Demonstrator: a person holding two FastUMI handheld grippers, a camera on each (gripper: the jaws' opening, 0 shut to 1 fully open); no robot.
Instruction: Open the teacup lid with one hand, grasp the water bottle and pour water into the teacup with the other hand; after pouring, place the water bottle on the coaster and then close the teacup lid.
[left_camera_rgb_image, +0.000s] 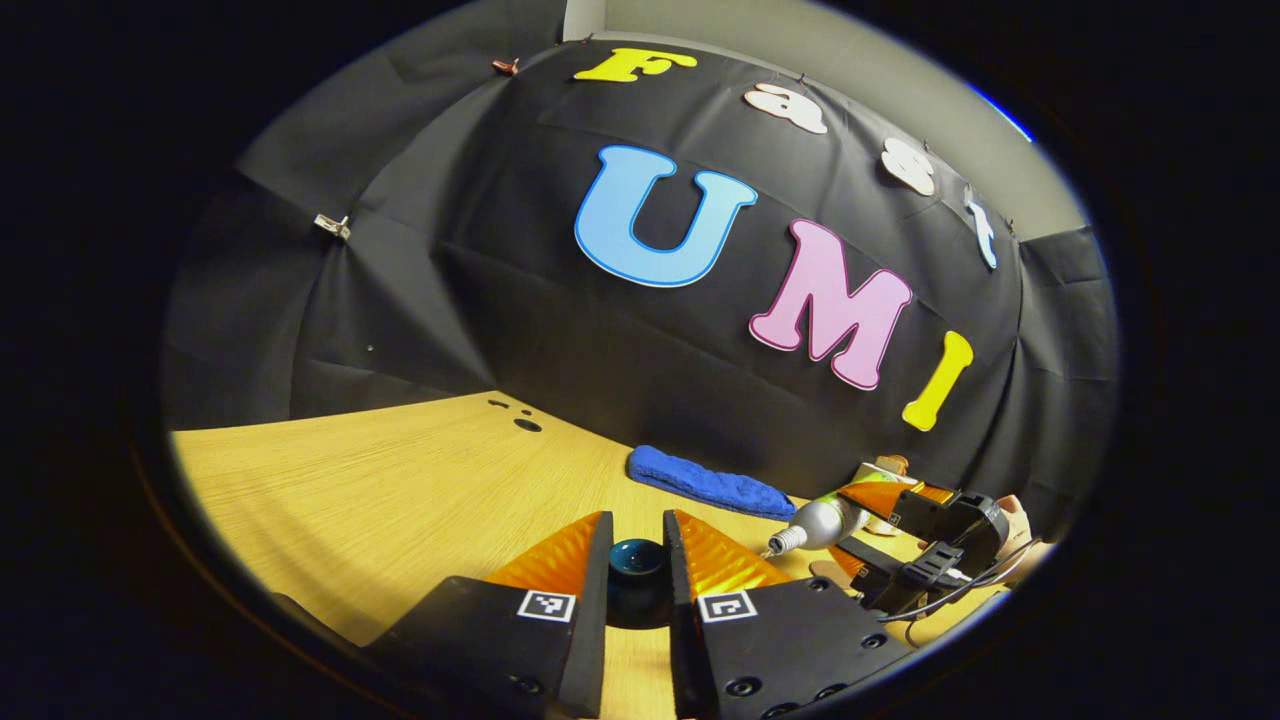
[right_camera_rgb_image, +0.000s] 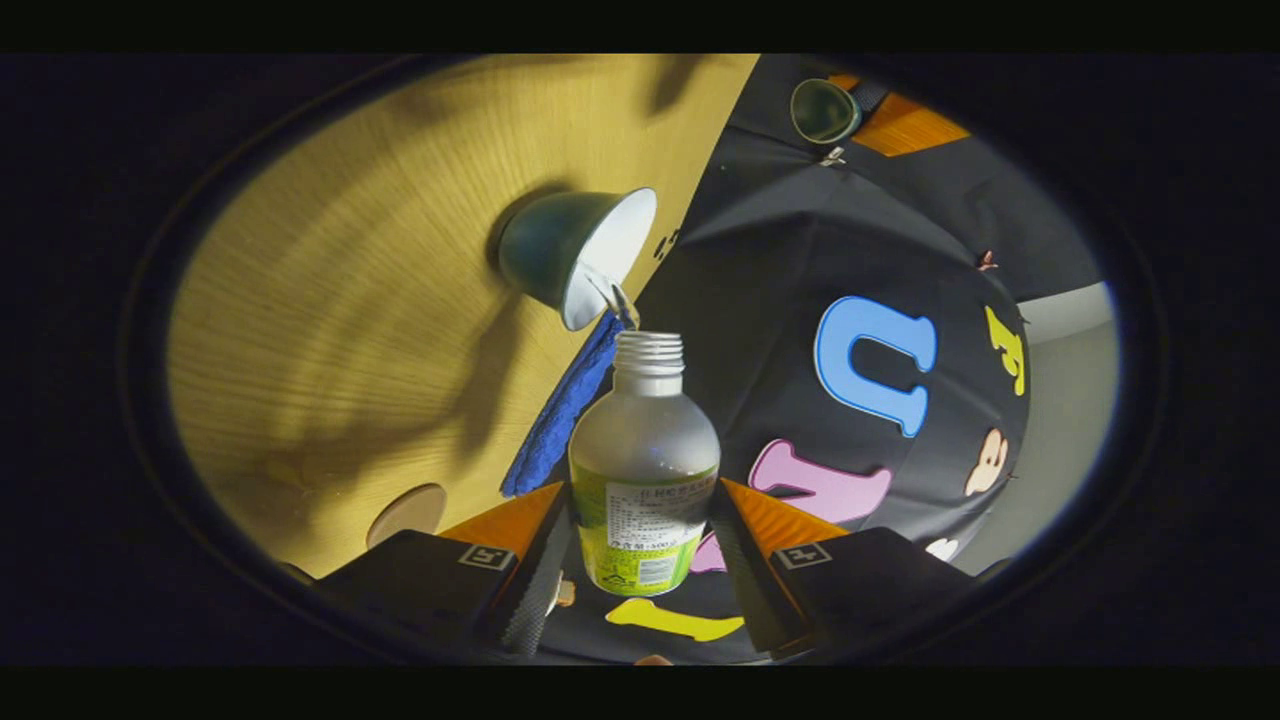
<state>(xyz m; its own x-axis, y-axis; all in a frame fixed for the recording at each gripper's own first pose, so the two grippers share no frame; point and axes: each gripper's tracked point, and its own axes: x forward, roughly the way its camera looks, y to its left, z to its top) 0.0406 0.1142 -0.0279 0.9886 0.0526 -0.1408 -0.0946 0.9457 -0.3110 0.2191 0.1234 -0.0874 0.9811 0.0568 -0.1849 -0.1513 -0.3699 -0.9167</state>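
The left gripper holds the dark lid by its knob, with both orange fingers pressed on it, above the wooden table. In the left gripper view a blue cloth lies on the table near the wall, and to the right of it the right gripper carries the bottle. There the bottle lies almost flat, its long axis along the table, and its open threaded neck points to the left and a little down. In the right gripper view the 2 fingers clamp the bottle at the label, 1 on each side, and the long axis runs away from the camera, with the neck toward the cup. The cup stands on the table, beside the cloth, and its white inside faces the neck. A thin stream of water goes from the neck over the rim into the cup. A round coaster lies on the table, well apart from the cup.
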